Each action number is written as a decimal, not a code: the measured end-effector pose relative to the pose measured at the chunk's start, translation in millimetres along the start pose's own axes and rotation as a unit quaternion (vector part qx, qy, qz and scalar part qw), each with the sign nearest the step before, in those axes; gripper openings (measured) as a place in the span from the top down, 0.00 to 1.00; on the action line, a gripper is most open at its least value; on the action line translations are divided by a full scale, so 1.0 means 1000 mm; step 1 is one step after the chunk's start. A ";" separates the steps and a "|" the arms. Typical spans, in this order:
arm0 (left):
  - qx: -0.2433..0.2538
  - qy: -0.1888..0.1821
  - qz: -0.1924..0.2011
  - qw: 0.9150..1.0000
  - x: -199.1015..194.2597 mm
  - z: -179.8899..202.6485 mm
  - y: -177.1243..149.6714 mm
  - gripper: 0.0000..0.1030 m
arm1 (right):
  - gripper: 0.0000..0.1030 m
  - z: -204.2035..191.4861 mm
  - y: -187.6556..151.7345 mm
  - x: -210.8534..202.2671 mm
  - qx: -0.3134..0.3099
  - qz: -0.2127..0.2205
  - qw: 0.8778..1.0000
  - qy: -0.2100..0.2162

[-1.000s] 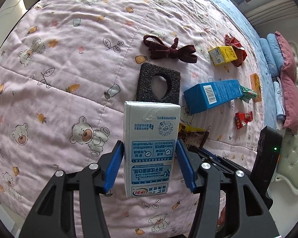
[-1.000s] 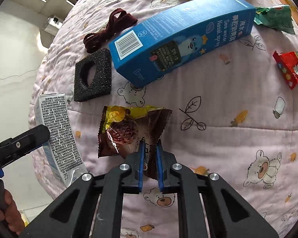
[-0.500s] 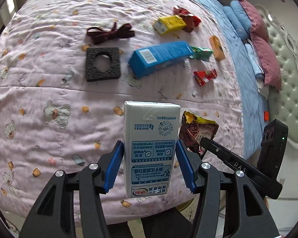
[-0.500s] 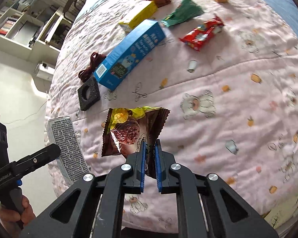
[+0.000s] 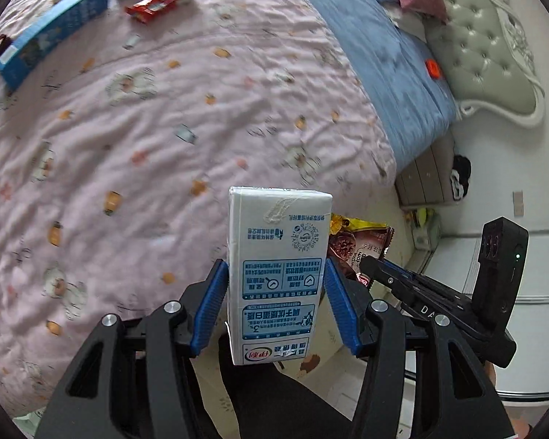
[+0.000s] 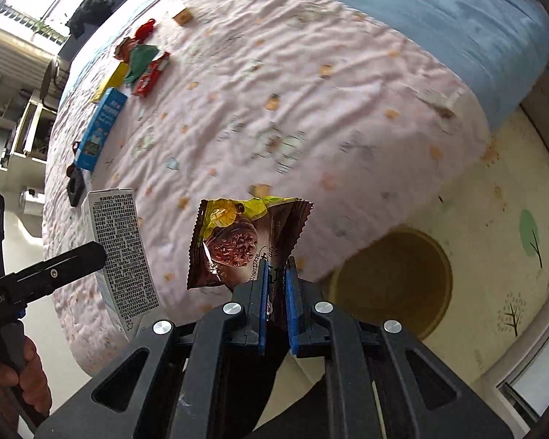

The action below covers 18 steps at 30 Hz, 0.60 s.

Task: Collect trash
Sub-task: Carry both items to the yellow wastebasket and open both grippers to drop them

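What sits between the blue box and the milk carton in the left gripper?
Only bare pink quilt: in the left wrist view nothing lies between the blue box and the milk carton held by the left gripper.

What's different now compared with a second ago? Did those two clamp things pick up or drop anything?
Nothing was picked up or dropped. Both have swung away from the litter on the pink quilt toward the bed's edge, where a round bin on the floor has come into sight. Unchanged: the left gripper holds the milk carton, the right gripper the brown snack wrapper; the blue box and other litter lie where they were.
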State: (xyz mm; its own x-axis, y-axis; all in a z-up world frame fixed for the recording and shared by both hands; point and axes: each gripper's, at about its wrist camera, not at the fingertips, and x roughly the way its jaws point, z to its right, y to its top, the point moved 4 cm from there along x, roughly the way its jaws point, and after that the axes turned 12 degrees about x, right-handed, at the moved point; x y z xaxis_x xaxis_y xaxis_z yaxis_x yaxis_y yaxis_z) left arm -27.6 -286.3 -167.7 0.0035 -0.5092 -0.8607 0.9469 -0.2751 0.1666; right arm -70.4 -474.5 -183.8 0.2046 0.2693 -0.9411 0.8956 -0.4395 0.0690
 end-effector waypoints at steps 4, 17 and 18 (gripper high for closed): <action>0.016 -0.009 -0.035 0.999 0.050 0.057 -0.024 0.47 | 0.91 0.075 -0.022 -0.019 0.029 -0.003 0.999 -0.018; 0.032 0.007 -0.093 0.995 0.181 0.143 -0.071 0.45 | 0.89 0.204 -0.060 -0.002 0.029 -0.045 0.997 -0.055; 0.032 0.013 -0.094 0.995 0.185 0.144 -0.071 0.45 | 0.87 0.207 -0.059 -0.001 0.027 -0.047 0.997 -0.053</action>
State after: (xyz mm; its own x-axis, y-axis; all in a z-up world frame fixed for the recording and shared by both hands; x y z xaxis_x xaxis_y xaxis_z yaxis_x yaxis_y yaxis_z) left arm -140.9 -478.4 -269.3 -0.1631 -0.4225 -0.8916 0.9091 -0.4155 0.0306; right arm -204.9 -625.8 -255.5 0.0750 0.2216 -0.9723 0.8854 -0.4633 -0.0373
